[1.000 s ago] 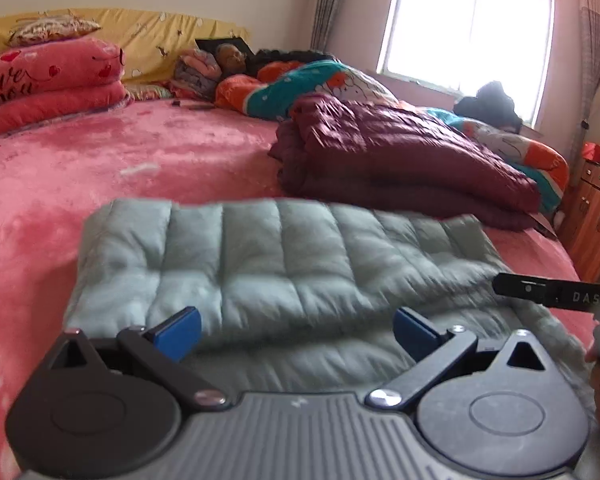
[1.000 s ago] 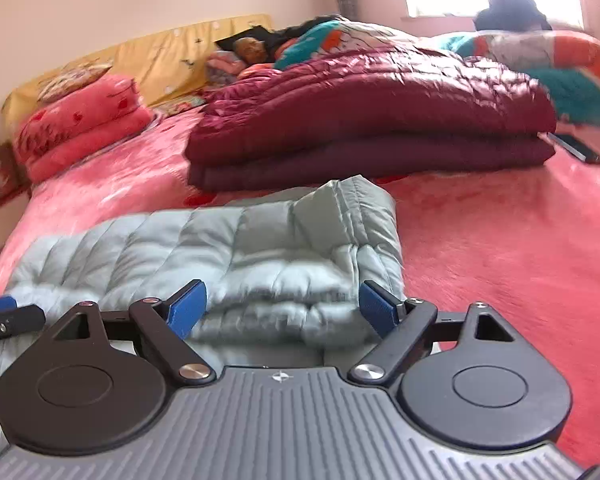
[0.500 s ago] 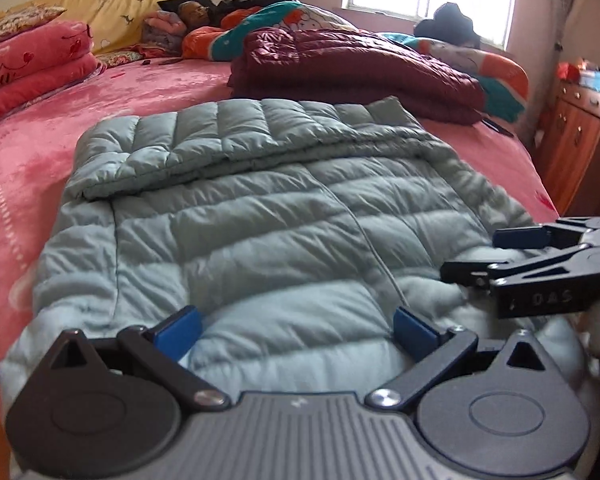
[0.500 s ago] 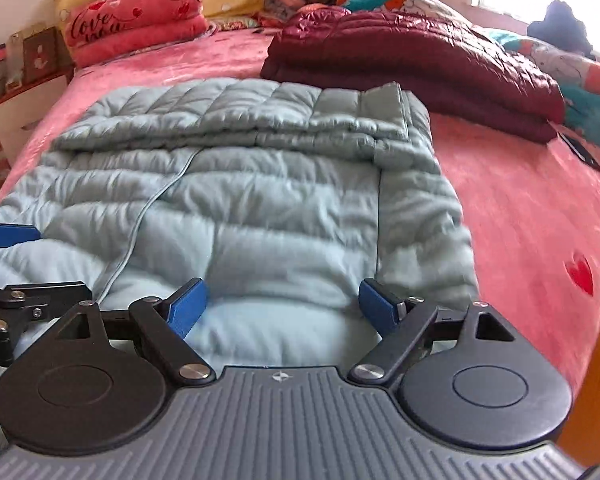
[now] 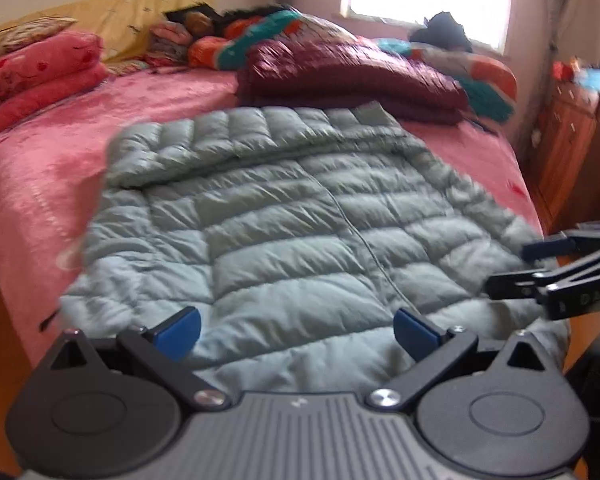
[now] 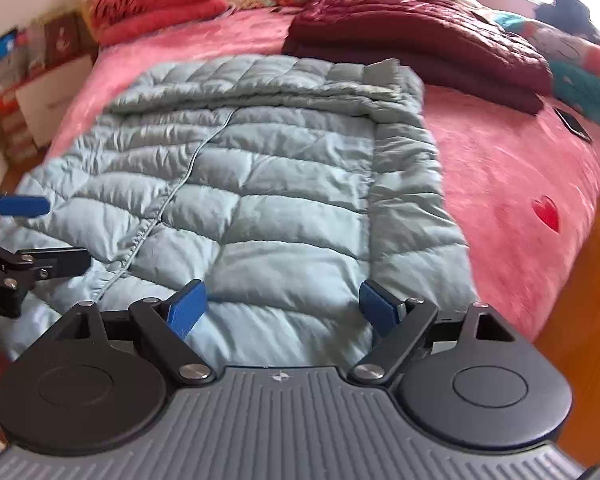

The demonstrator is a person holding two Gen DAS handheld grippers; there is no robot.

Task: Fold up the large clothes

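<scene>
Pale grey-green quilted down jacket [image 5: 284, 216] lies flat on the pink plush bedspread [image 6: 512, 176], far end already folded over (zip seam central); left gripper [image 5: 296, 330] and right gripper [image 6: 282, 304] hover spread-jawed, empty, above near hem — judge: pinch both hem corners evenly, lift together.

Pale green quilted jacket [image 5: 284, 216] flat on pink bed [image 5: 40, 176]; left gripper [image 5: 296, 330] agape, empty

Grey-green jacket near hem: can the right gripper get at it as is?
Probably yes. The right gripper is open just above the grey-green jacket, whose near hem lies uncovered; the left gripper sits off to the side.
</scene>
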